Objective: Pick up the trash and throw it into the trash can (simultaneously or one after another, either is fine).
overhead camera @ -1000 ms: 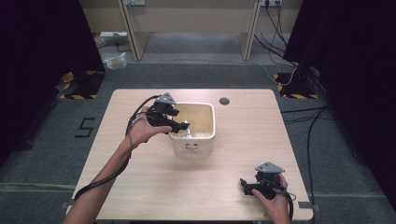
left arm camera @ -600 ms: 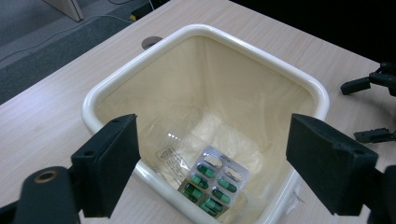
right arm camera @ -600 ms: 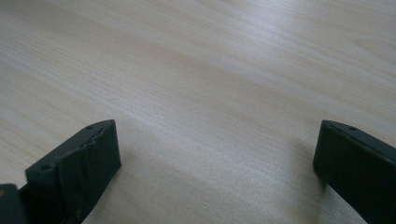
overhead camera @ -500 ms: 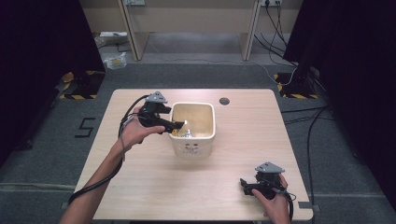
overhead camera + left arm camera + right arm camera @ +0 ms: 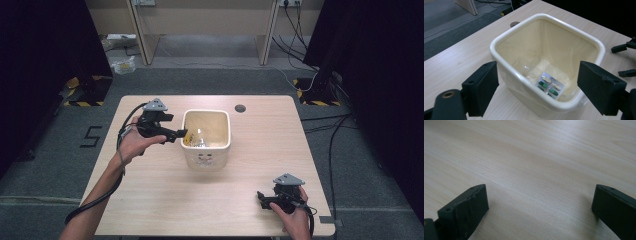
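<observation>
Blister pack [image 5: 550, 85] in bin [image 5: 506, 35], loose

The cream bin [image 5: 206, 137] stands mid-table, its walls blocking any level pass across the centre, though its open top gives free entry from above. Bare table [image 5: 165, 195] lies wide open on every side of it, with the right gripper [image 5: 265, 200] at the near right corner as the one obstacle there

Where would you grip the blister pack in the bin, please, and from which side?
Probably from above: the blister pack lies at the bottom of the bin, leaning against its near wall, so no side approach exists. Pinch its raised upper edge, jaws across the thin foil, with the open left gripper.
</observation>
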`<state>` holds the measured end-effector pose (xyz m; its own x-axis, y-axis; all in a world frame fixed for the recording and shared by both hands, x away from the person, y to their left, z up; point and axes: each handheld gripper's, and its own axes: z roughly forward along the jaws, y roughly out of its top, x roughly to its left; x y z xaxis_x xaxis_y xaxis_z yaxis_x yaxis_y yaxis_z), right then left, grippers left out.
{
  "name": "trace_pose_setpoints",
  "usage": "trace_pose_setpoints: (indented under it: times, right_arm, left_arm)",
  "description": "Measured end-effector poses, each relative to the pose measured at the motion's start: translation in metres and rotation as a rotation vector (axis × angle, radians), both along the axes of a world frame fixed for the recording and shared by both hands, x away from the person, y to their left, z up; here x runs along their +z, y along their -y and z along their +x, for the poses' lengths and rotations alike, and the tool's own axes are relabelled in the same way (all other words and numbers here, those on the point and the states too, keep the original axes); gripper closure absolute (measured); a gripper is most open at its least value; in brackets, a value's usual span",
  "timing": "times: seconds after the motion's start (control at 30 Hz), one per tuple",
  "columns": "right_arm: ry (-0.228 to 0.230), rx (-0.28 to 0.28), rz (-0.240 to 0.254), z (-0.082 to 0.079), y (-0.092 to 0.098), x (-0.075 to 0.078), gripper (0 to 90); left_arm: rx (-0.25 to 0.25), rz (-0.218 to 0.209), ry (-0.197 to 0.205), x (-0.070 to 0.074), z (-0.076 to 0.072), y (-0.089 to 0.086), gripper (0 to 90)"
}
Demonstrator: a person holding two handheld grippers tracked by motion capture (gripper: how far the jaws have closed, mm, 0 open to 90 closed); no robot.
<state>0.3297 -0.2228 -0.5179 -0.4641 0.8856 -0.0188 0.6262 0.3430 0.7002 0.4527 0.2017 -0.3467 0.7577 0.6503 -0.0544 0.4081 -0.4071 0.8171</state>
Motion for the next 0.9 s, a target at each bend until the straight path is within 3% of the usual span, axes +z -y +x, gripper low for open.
trace_pose_setpoints:
  times: [0.3,0.9]
  right_arm:
    - [0.0,0.0,0.0,0.0,0.0,0.0,0.9]
    - [-0.002,0.0,-0.001,0.0,0.0,0.0,0.9]
  left_arm:
    - [0.021,-0.014,0.018,0.0,-0.005,-0.015,16.5]
    - [0.034,-0.031,0.042,-0.01,-0.018,-0.027,16.7]
